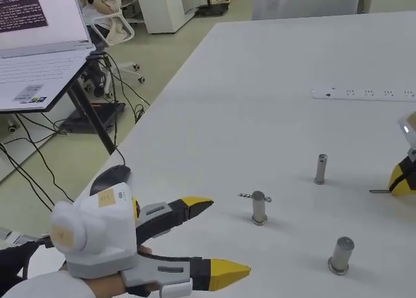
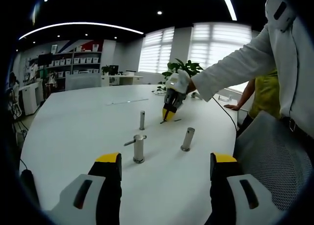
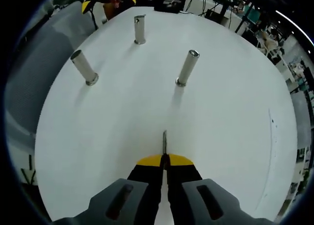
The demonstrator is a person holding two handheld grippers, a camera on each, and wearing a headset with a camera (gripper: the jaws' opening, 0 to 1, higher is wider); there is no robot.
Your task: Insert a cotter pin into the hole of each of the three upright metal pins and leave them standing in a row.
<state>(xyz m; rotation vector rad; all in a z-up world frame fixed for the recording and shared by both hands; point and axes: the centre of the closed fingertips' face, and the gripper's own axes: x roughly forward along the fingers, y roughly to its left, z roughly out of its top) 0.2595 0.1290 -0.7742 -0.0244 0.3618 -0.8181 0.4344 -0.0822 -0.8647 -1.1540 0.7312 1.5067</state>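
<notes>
One metal pin [image 1: 259,207] is pinned. Your right gripper [image 3: 165,158] pinches a cotter pin [image 3: 165,141]; left gripper [image 1: 227,236] stands spread. Aim for the upper-right pin [image 3: 186,68] and its hole.

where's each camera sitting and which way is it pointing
Head view: on the headset, looking down at the table; left gripper low, right gripper at the edge.
Left gripper view: on that gripper, facing the three pins, the right gripper, a sleeve.
Right gripper view: on that gripper, facing the pins; jaws shut on a cotter pin.
Shared: all three pins.
</notes>
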